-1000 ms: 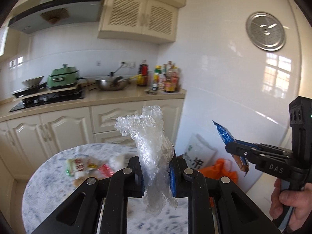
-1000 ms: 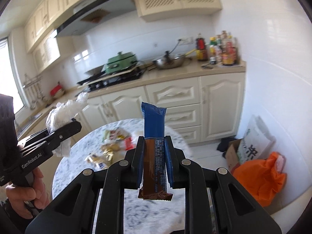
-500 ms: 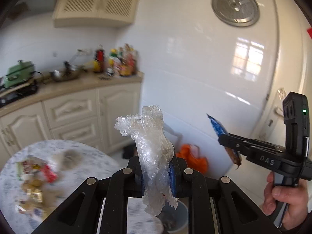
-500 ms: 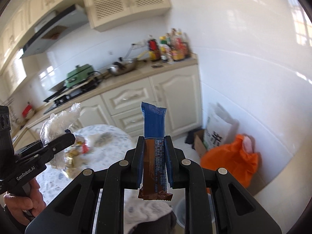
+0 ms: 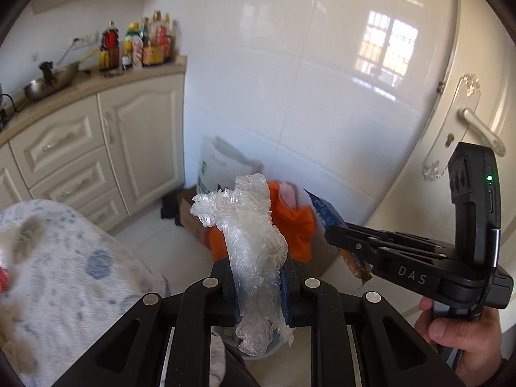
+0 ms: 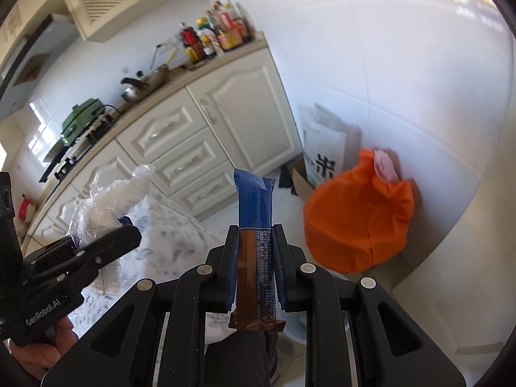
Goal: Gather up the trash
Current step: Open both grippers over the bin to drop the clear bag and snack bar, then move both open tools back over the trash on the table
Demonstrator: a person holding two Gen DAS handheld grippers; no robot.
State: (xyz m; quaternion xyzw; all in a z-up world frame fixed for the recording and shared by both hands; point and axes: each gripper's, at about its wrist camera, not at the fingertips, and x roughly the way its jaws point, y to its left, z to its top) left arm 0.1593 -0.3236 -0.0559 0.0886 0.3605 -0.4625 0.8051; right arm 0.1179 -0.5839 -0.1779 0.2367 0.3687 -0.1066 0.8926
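here both grippers grasp upright trash: left gripper (image 5: 258,293) crumpled plastic wrap (image 5: 250,242), right gripper (image 6: 254,277) snack wrapper (image 6: 256,245); bin rim (image 5: 269,351) at six o'clock below.

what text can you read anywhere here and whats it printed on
"DAS": on the right gripper.
"GenRobot.AI": on the left gripper.
"米": a single black character on the white bag.
Small print on the snack wrapper: too small to read.
Bottle labels: blurred.
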